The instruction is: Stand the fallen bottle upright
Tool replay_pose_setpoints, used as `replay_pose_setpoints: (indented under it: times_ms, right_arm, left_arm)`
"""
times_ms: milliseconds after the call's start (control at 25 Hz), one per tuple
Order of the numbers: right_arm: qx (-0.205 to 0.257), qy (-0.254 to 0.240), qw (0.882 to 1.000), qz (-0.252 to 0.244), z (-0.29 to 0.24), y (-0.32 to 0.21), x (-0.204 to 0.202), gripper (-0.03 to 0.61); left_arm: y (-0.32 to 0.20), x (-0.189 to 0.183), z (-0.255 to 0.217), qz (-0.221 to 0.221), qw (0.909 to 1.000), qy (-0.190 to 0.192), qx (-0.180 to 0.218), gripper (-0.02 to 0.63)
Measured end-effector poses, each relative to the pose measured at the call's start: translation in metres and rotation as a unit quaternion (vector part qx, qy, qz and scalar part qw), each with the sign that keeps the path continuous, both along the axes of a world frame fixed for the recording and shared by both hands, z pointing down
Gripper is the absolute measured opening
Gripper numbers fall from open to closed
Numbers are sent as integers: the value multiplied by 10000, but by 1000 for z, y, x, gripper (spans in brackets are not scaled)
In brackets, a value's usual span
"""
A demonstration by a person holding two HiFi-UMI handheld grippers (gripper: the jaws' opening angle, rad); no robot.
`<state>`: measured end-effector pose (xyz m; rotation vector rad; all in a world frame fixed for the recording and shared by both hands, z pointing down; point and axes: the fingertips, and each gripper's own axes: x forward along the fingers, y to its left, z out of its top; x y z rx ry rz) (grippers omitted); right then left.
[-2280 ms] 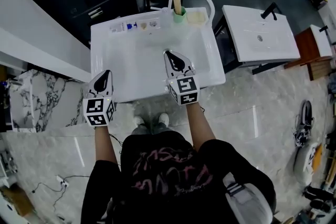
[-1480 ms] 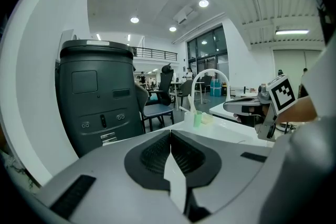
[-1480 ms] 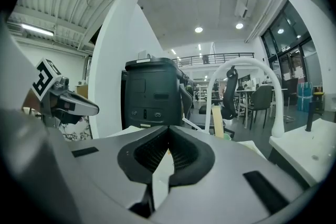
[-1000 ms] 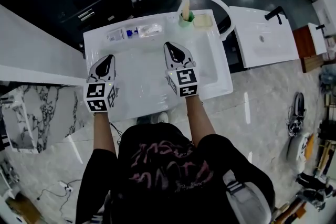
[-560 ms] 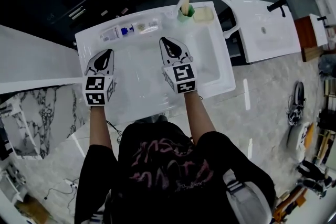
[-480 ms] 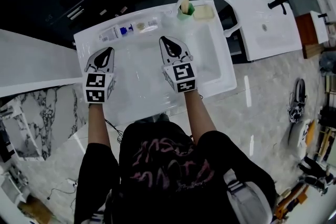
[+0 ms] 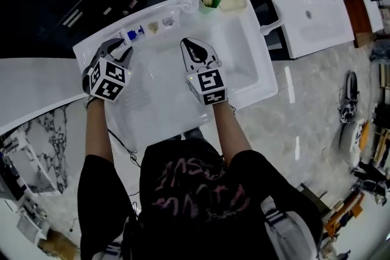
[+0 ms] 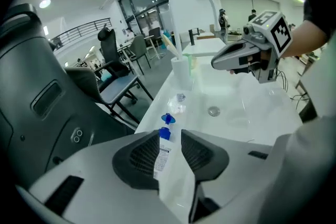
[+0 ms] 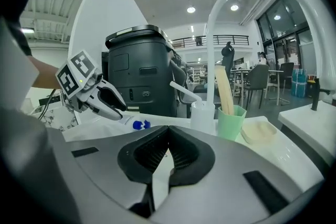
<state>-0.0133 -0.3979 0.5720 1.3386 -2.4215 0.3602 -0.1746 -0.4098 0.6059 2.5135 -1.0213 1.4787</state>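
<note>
The left tongs (image 7: 120,50) have swung from the near edge of the sink (image 7: 256,79) to its back ledge, and their jaws have just been opening; they now stand apart astride the fallen bottle (image 8: 160,157), which lies flat there, blue cap pointing away, not yet gripped; closing on it looks next; the right tongs (image 7: 198,56) hang shut and empty over the basin; the label's print is too small to read.
</note>
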Motion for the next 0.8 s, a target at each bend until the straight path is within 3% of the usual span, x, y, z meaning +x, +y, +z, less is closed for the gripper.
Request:
replay_pose_setpoints:
  times_ms: [280,560,800]
  right_arm:
    - [-152,-25,9998,96,15,-5,7,13]
    - [-308,67,9993,201,28,-10,15,13]
    - [-349,46,9991,216,31,-11,11,12]
  left_arm:
    - [-27,3,37,791,9900,-1088,-426,195]
    - [-40,10,59,1133,9789,-1416,-944,189]
    - [-41,17,75,1329,9648,-1570,-1639,154]
